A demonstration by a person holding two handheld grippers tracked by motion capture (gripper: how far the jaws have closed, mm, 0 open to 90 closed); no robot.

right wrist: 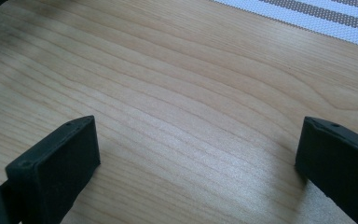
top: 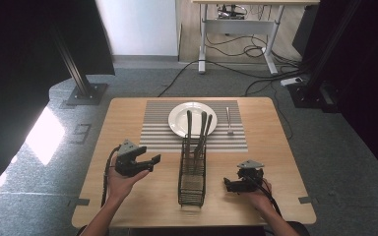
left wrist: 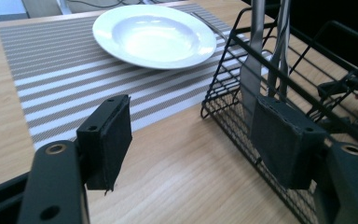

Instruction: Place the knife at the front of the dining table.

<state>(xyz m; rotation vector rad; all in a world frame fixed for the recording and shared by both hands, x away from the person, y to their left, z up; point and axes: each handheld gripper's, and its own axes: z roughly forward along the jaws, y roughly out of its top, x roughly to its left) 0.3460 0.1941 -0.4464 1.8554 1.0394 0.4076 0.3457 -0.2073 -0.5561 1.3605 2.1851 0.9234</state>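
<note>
At lower left, the left gripper [top: 150, 162] has its jaws spread wide on nothing, near the wire basket [top: 192, 189] at centre, apparently holding cutlery [top: 197, 132]. At lower right, the right gripper [top: 234, 186] gapes empty over the counter [top: 128, 196].

One plate [top: 192, 118], one wire basket [top: 192, 184], three upright utensils [top: 197, 132], one striped placemat [top: 152, 137].

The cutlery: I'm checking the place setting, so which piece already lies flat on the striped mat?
The lone piece of cutlery right of the plate; the other three stand upright in the wire basket.
</note>
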